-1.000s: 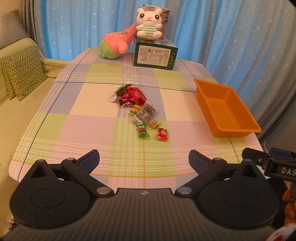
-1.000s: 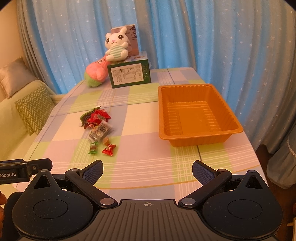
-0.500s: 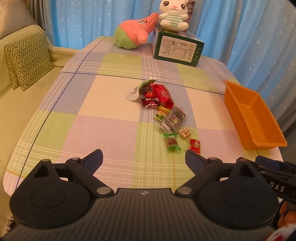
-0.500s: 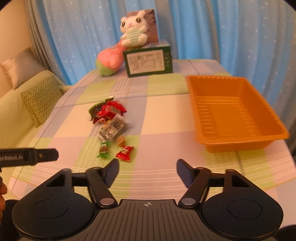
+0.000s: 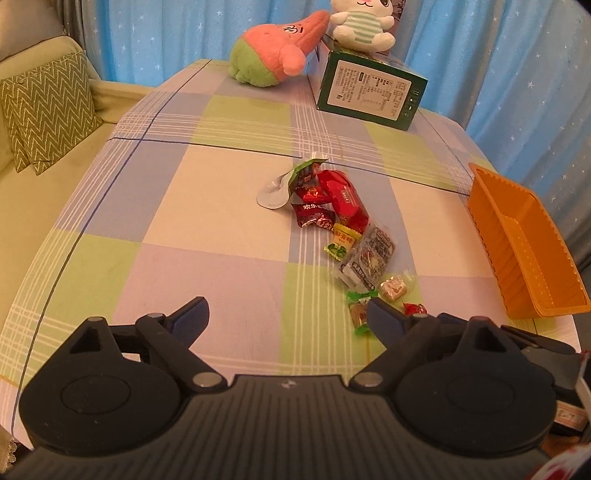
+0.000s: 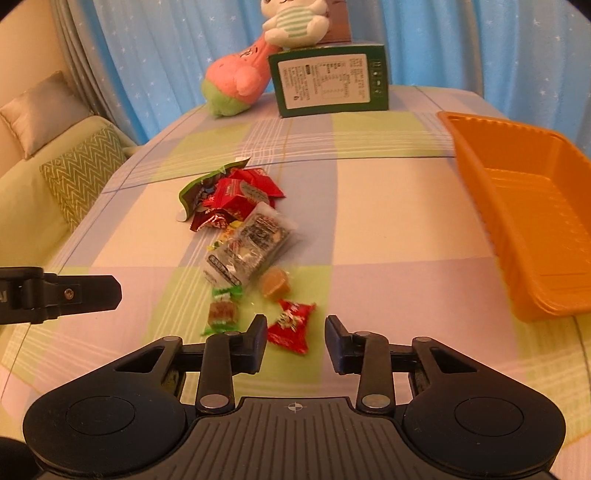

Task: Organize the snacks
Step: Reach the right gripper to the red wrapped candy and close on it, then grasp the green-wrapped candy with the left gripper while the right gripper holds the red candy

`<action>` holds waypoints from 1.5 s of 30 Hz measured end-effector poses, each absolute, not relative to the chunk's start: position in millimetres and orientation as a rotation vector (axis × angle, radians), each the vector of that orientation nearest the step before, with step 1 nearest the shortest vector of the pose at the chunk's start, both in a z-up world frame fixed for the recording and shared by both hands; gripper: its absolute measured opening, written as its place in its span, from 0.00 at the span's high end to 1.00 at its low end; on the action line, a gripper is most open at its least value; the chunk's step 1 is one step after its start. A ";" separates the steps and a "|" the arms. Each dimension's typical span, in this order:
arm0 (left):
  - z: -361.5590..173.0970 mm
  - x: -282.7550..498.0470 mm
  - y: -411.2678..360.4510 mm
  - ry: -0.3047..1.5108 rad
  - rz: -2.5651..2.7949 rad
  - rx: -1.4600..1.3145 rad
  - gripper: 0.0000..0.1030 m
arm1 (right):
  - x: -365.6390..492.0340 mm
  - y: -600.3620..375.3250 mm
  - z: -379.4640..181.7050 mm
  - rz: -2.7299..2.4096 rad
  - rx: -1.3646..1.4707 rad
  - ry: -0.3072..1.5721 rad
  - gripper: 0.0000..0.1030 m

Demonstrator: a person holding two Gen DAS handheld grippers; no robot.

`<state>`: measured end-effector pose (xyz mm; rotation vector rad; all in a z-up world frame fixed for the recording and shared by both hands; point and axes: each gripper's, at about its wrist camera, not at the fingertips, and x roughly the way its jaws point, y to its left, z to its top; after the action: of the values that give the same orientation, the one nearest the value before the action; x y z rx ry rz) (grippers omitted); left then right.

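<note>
Several wrapped snacks lie in a loose line on the checked tablecloth: red packets (image 5: 343, 199), a clear packet with dark print (image 6: 255, 240), a tan candy (image 6: 275, 282), a green-wrapped candy (image 6: 221, 310) and a red candy (image 6: 291, 326). The orange tray (image 6: 480, 122) stands empty to their right. My right gripper (image 6: 295, 332) hovers over the red candy, jaws closing, the candy in the gap but untouched. My left gripper (image 5: 286, 310) is wide, jaws closing slightly, nothing between them. Its right fingertip is beside the green-wrapped candy (image 5: 358, 314).
A green box (image 5: 369, 92), a pink plush (image 5: 273, 55) and a white rabbit plush (image 5: 362, 26) stand at the table's far end. A sofa with a zigzag cushion (image 5: 44, 114) is on the left. Blue curtains hang behind. The tray (image 5: 517, 258) reaches the table's right edge.
Both grippers have come forward and down toward the near end of the snack line. The right jaws have narrowed a lot, the left ones only a little.
</note>
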<state>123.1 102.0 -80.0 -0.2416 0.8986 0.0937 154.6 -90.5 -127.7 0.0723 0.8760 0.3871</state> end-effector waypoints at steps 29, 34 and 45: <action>-132.5 162.1 35.9 0.926 -0.010 -0.177 0.70 | 134.7 -178.2 -120.0 0.261 0.119 0.875 0.84; -135.6 159.8 33.5 0.923 0.000 -0.156 0.81 | 135.7 -176.2 -121.3 0.272 0.120 0.874 0.84; -105.6 133.8 18.3 0.903 -0.043 -0.177 0.82 | 120.5 -178.9 -97.4 0.279 0.120 0.818 0.84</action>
<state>133.8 18.3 -105.6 -0.1768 0.9032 -0.0426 120.5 -178.9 -97.4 0.1196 0.8178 0.2790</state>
